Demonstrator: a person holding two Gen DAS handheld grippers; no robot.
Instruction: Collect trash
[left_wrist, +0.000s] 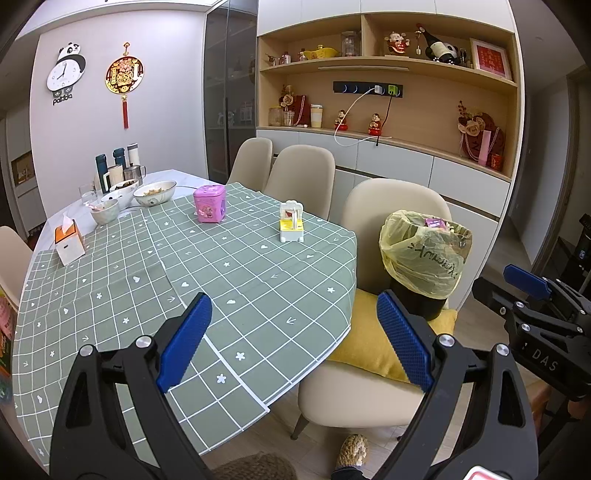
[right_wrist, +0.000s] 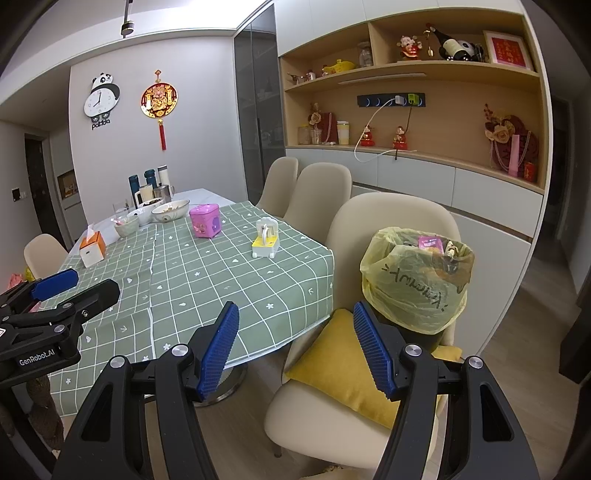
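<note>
I see the trash bin (left_wrist: 424, 258), lined with a yellow plastic bag (right_wrist: 413, 291) and holding wrappers, standing on a yellow cushion (right_wrist: 343, 365) on the beige chair (left_wrist: 369, 398) beside the table. My left gripper (left_wrist: 295, 339) hangs above the green checked tablecloth (left_wrist: 221, 273) edge, tongs spread apart and empty. My right gripper (right_wrist: 295, 347) faces the bin, tongs likewise apart, gripping nothing.

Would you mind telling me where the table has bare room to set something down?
The near half of the green tablecloth is bare, bordered by the tissue box, pink tin and yellow-white toy. There are open lanes between those three. The far end is crowded with bowls and flasks.
</note>
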